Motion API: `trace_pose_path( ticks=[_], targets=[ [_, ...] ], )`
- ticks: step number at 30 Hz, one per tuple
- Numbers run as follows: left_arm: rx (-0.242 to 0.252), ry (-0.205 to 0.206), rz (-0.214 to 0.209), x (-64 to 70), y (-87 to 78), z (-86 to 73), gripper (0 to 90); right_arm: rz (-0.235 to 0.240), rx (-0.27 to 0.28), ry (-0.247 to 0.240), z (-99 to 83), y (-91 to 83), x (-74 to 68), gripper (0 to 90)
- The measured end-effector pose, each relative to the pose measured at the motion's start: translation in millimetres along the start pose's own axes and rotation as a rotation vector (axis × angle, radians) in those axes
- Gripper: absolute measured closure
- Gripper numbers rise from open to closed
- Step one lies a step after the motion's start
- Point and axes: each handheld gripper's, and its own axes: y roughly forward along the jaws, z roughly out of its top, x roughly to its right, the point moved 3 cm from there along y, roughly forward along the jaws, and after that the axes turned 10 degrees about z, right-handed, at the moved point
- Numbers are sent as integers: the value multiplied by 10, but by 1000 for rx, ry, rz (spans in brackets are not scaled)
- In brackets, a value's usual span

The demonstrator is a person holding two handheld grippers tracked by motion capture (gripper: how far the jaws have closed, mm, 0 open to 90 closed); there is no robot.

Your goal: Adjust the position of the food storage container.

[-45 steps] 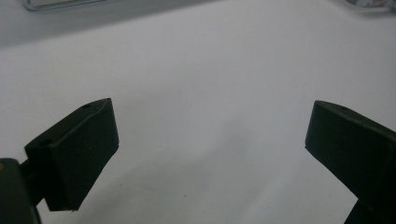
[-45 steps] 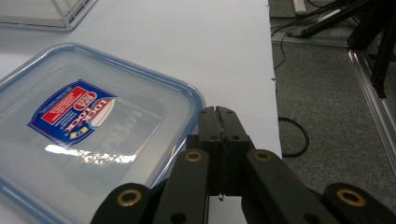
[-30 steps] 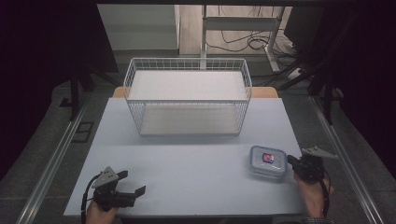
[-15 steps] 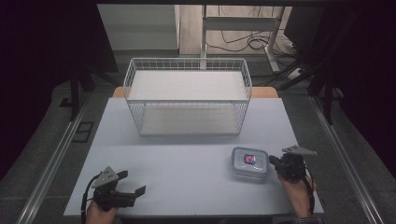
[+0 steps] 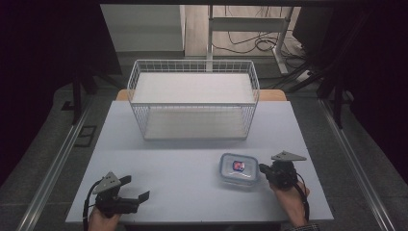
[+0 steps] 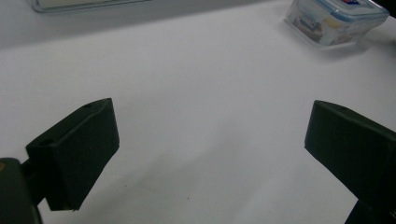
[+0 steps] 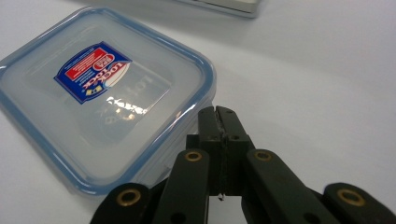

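While both hand-held grippers sit at the near edge, the white table [image 5: 192,168] carries two containers, described here from largest to smallest. The wire basket [image 5: 193,98] stands at the far middle of the table; it is white, rectangular and open-topped, and its floor is bare. The food box [image 5: 238,169] lies on the table to the right of centre, nearer the person than the basket and well apart from it. It is a flat, square, clear plastic box with rounded corners, a clear lid edged in blue, and a red-and-blue label on the lid. The lid is seated on the box. Whether anything is inside cannot be told.

The right hand-held gripper [image 7: 217,114] lies just beside the right edge of the food box. Its jaws are pressed together with nothing between them, and their tips are at the rim of the lid. The left hand-held gripper [image 5: 130,188] rests at the near left of the table, well apart from the box, with its jaws spread wide and empty.
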Motion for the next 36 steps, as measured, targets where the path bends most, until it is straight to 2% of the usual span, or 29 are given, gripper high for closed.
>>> trace_pose_path(
  ticks=[5, 9, 16, 29, 32, 36],
  targets=[
    [3, 4, 2, 2, -4, 2, 29, 31, -9, -29, 45, 105, -149, 894],
    [14, 4, 0, 7, -15, 9, 30, 44, -14, -41, 70, 161, -214, 893],
    [14, 10, 3, 10, -12, 10, 31, 73, -8, -46, 122, 289, -348, 894],
    [14, 19, 0, 27, -17, 13, 33, 158, -7, -79, 299, 675, -700, 894],
    [10, 19, -2, 30, -19, 12, 34, 138, -22, -106, 316, 717, -753, 893],
    [-2, 9, -15, 30, -27, 13, 44, 116, -12, -115, 332, 661, -724, 881]
  ],
)
